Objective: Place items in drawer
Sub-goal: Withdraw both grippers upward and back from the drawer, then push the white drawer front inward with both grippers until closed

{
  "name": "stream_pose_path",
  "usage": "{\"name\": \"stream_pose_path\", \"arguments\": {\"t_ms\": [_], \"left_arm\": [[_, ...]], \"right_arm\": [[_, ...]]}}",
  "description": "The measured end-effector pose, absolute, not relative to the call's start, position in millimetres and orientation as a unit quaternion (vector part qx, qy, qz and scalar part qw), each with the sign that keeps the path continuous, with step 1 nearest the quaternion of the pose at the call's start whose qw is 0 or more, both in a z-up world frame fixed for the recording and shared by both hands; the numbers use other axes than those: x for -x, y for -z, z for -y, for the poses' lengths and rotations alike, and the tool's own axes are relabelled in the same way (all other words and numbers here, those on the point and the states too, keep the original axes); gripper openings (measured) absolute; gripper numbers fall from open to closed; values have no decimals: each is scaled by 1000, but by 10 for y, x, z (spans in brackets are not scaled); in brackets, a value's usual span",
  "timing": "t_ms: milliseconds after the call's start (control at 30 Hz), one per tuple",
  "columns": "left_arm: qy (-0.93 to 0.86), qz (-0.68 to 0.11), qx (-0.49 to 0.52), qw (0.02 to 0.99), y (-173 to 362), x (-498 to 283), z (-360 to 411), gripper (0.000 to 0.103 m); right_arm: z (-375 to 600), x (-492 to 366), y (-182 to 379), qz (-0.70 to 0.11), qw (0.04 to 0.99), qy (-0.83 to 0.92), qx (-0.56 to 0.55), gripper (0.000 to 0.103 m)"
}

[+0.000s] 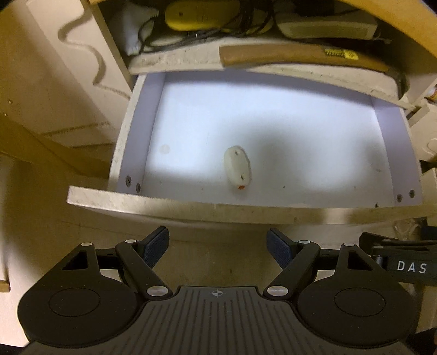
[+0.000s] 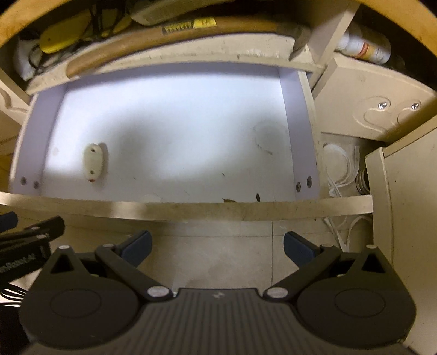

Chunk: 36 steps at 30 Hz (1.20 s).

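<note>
The drawer (image 1: 191,209) is pulled out, its white floor brightly lit. A small cream oval piece (image 1: 237,166) with two screw holes and a red mark lies on the drawer floor near the front; in the right wrist view the same oval piece (image 2: 92,162) sits at the drawer's (image 2: 191,210) left. My left gripper (image 1: 218,247) hangs open in front of the drawer's front edge, holding nothing. My right gripper (image 2: 217,247) is also open and empty, before the drawer front. Part of the right gripper (image 1: 398,262) shows at the left view's right edge.
Above the drawer a shelf (image 1: 174,58) holds a wooden-handled tool (image 1: 300,56), a yellow device (image 1: 199,13) and black cables. A white bottle (image 2: 363,45) lies in the right compartment. White cords (image 2: 341,169) sit right of the drawer, beside a cabinet side (image 2: 404,218).
</note>
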<state>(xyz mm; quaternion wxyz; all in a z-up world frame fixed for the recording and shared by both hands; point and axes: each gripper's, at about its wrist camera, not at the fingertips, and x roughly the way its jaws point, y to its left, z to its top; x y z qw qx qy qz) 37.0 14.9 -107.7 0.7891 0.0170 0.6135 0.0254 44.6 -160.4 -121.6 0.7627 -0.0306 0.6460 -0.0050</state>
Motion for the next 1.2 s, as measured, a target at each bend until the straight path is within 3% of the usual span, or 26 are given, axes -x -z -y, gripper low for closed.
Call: {"name": "stream_pose_path", "arguments": {"t_ms": [567,1200], "left_arm": [[-25,-631,-38,774,1291,-507,-87,78],[-25,-610,-45,791,1247,-800,-49,78]], "right_arm": [[1631,-597,1479,-658,752,9,29,103],[1588,-838,1411,-623,781,8,43,103]]}}
